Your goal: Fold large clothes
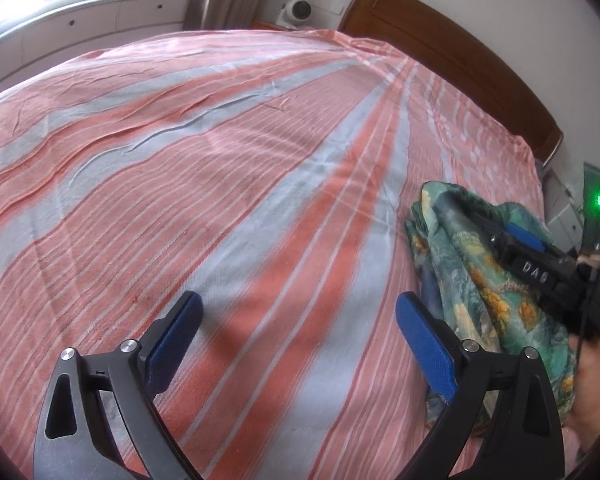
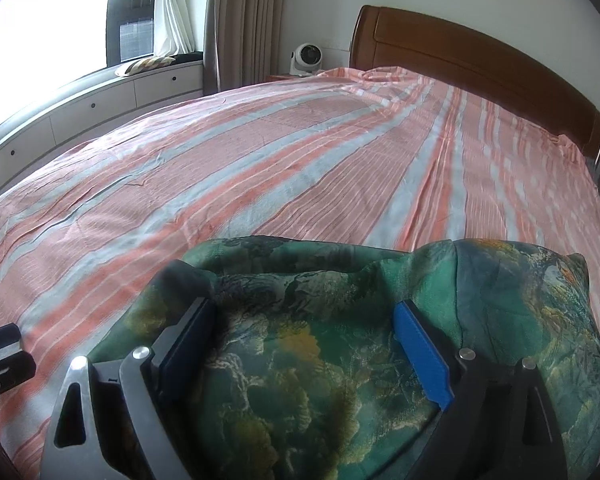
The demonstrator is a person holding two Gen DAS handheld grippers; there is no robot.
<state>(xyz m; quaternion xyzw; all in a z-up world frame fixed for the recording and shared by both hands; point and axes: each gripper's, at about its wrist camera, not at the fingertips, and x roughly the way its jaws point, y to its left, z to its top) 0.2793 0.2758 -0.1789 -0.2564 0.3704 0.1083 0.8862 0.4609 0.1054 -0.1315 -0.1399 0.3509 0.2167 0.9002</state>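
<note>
The green floral garment (image 2: 320, 360) is lying bunched on the striped bedsheet (image 1: 220, 184) near the bed's edge, the right gripper (image 2: 304, 316) hanging over it with jaws spread wide, fabric between them, while the left gripper (image 1: 300, 308) is hovering wide and empty just beside it.

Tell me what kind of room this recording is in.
A home bedroom, most likely. A wide bed under a pink and grey striped sheet has a wooden headboard, curtains hang by the window, and a small white fan sits beside the bed.
</note>
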